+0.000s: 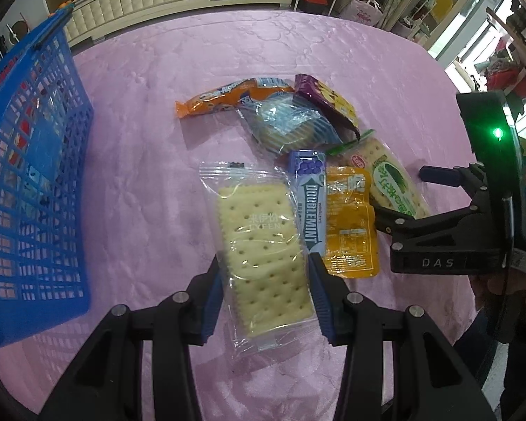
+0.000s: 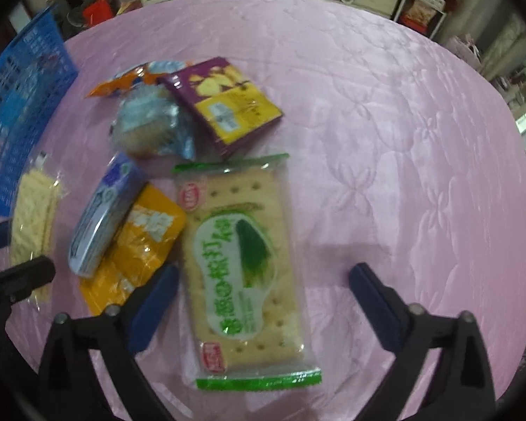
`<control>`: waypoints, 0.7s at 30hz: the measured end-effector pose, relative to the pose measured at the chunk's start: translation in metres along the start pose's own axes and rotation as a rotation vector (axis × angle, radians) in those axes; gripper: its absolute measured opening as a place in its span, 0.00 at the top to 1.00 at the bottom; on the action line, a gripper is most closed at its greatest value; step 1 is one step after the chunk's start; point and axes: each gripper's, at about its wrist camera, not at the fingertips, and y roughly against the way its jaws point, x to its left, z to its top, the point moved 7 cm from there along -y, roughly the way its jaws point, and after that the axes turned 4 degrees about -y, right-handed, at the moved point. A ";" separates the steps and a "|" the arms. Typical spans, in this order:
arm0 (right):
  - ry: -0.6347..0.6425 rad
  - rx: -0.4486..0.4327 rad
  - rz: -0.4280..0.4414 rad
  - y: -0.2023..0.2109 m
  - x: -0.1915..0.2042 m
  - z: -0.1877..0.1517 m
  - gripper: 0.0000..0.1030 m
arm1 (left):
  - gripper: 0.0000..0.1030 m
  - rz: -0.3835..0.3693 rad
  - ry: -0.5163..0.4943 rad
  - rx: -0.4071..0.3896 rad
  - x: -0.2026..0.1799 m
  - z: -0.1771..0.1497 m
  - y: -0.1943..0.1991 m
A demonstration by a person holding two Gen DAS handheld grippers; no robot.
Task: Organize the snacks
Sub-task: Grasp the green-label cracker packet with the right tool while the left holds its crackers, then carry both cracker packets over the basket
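Note:
A clear-wrapped pale cracker pack (image 1: 263, 245) lies on the pink tablecloth (image 1: 140, 210), and my left gripper (image 1: 264, 259) is shut on its long sides. Beside it are a blue Doublemint gum pack (image 1: 310, 196) and an orange-yellow pouch (image 1: 350, 224). A green-printed cracker pack (image 2: 242, 263) lies flat between the fingers of my right gripper (image 2: 263, 270), which stands wide open. Its left finger is close to the pack's edge and its right finger is well apart. A blue lattice basket (image 1: 28, 175) stands at the left.
Behind the gum sit a blue-wrapped cake (image 1: 287, 126), a long orange pack (image 1: 228, 100) and a purple and yellow pack (image 2: 228, 105). Bare pink cloth (image 2: 403, 140) stretches to the right. Shelves and furniture ring the table's far edge.

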 end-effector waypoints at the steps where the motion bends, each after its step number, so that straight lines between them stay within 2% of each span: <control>1: -0.001 -0.009 0.000 -0.001 0.002 0.001 0.00 | 0.59 -0.005 0.004 -0.002 0.001 0.000 -0.001; 5: -0.005 0.004 0.003 0.002 -0.011 -0.007 0.01 | 0.59 0.007 0.004 -0.001 0.005 -0.004 -0.001; 6: -0.004 0.007 0.004 0.010 -0.023 -0.020 0.03 | 0.59 0.009 0.004 -0.002 0.006 -0.005 0.000; 8: 0.015 -0.002 0.007 0.022 -0.017 -0.022 0.16 | 0.59 0.015 0.004 -0.006 0.004 -0.006 0.002; 9: 0.028 -0.012 0.013 0.029 -0.016 -0.022 0.35 | 0.59 0.016 0.006 -0.008 0.004 -0.007 0.002; 10: 0.033 -0.023 -0.001 0.035 -0.015 -0.021 0.43 | 0.59 0.014 0.009 -0.008 0.004 -0.007 0.003; 11: 0.031 -0.015 -0.016 0.038 -0.014 -0.023 0.43 | 0.59 0.013 0.010 -0.009 0.004 -0.008 0.005; 16: -0.059 0.000 0.017 0.050 -0.029 -0.031 0.43 | 0.59 0.026 -0.009 -0.033 -0.002 -0.012 0.022; 21: -0.070 -0.058 0.027 0.095 -0.036 -0.025 0.43 | 0.59 0.027 -0.008 -0.085 -0.004 -0.015 0.051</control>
